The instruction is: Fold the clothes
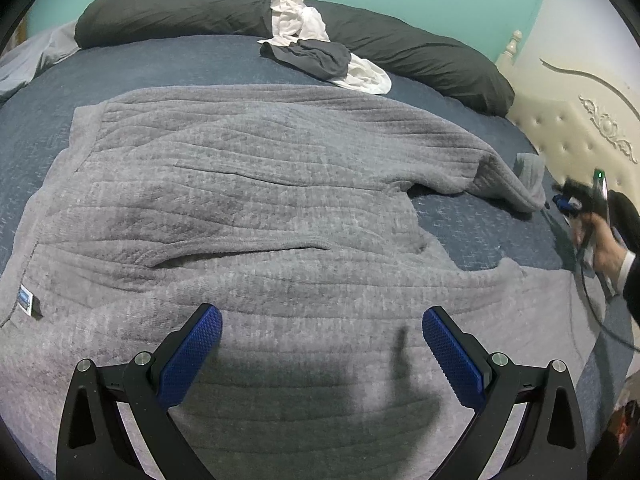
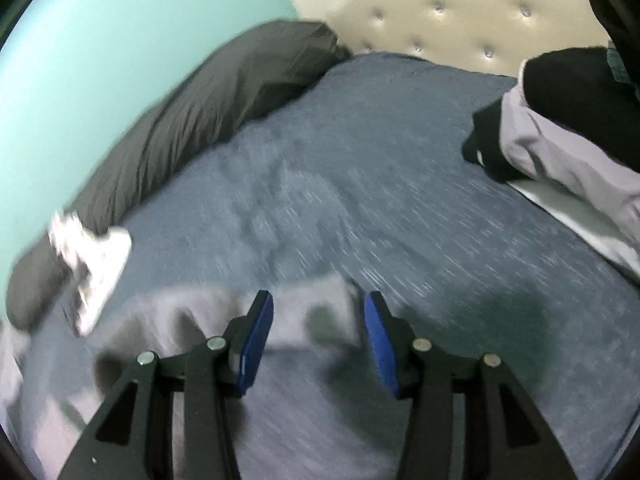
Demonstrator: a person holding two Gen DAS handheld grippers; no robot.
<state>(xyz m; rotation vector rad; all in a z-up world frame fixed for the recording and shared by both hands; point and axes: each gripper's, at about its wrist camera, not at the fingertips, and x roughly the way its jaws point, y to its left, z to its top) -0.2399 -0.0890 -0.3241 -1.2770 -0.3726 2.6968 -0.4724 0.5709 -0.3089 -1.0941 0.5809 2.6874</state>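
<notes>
A grey ribbed knit sweater (image 1: 248, 208) is spread flat on the blue-covered bed (image 1: 480, 232), its body near the foot and one sleeve stretched toward the cream tufted headboard (image 1: 560, 136). The step in hand is judged to be the first fold, the taking-in of that sleeve. The left gripper (image 1: 322, 354) is held above the sweater's lower part with its blue-padded fingers (image 1: 188, 356) wide apart and nothing between them. The right gripper (image 2: 319, 330) is poised at the sleeve's cuff (image 2: 316, 316); its fingers are partly apart, the cuff is seen in the gap, and no clamping on it is shown.

The next move is judged to call for the cuff to be pinched firmly and carried across onto the body, while the hem is pinned so that the knit is not dragged.

The whole garment, a heap of white and dark clothes (image 1: 316, 48) against the long dark grey pillow (image 1: 160, 8), and the person's hand (image 1: 600, 244) on the right tool are given only by the left wrist view. The cuff at close range, though blurred, and a folded stack of black and pale lilac clothes (image 2: 560, 140) by the headboard are given only by the right wrist view.
</notes>
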